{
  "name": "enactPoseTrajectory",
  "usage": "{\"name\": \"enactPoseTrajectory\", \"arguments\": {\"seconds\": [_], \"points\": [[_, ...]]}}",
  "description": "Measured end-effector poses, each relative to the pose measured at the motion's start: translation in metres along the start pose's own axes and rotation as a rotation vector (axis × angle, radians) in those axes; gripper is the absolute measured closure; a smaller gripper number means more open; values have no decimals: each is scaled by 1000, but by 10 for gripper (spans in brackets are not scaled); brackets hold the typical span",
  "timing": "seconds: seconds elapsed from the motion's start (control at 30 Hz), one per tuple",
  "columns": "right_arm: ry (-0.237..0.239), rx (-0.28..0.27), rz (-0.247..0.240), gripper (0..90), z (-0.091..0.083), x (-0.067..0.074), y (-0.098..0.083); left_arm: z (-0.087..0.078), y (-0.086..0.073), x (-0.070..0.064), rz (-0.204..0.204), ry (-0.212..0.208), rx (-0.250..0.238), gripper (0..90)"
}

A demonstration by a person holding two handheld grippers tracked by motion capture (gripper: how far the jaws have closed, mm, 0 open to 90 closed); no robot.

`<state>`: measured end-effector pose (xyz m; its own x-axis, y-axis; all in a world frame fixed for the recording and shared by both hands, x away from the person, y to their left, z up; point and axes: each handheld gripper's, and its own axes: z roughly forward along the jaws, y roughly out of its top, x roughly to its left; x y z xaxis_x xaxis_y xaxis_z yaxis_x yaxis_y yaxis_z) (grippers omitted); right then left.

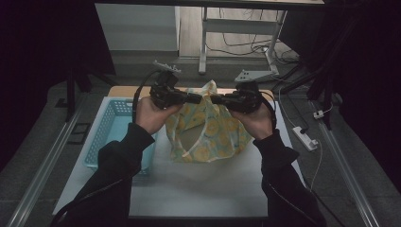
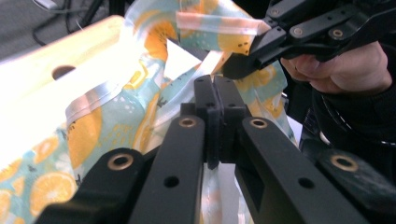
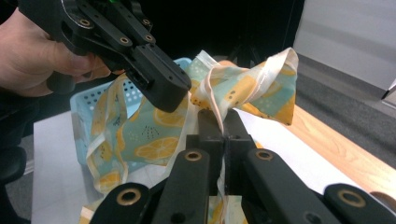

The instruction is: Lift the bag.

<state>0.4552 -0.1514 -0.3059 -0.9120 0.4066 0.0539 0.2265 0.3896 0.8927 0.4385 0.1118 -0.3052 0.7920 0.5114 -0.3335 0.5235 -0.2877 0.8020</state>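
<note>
Above table, both tools (image 1: 206, 99) pinch cloth (image 1: 208, 132)

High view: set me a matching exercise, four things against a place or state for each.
Things:
1. lemon-print cloth bag
2. blue plastic basket
3. left gripper
4. white power strip

Places or states:
A. on the floor to the right of the table
B. shut on the bag's edge, beside the right gripper
C. lifted by its top above the white table
D. stands on the table's left side

Pairs: 1-C, 2-D, 3-B, 4-A
</note>
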Motion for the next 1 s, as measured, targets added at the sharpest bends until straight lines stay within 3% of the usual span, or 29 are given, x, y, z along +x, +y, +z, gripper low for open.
{"name": "enactPoseTrajectory", "arguments": {"seconds": [0.4,0.6,0.83,1.0], "points": [[-13,-33,-39,900,-12,6,26,-21,29,-14,31,25,-46,895],[-17,-49,-54,900,-19,10,38,-34,38,-17,34,22,-94,895],[-34,-61,-69,900,-27,10,50,-43,49,-23,51,42,-108,895],[-45,-76,-77,900,-32,11,58,-46,54,-22,44,32,-141,895]]}}
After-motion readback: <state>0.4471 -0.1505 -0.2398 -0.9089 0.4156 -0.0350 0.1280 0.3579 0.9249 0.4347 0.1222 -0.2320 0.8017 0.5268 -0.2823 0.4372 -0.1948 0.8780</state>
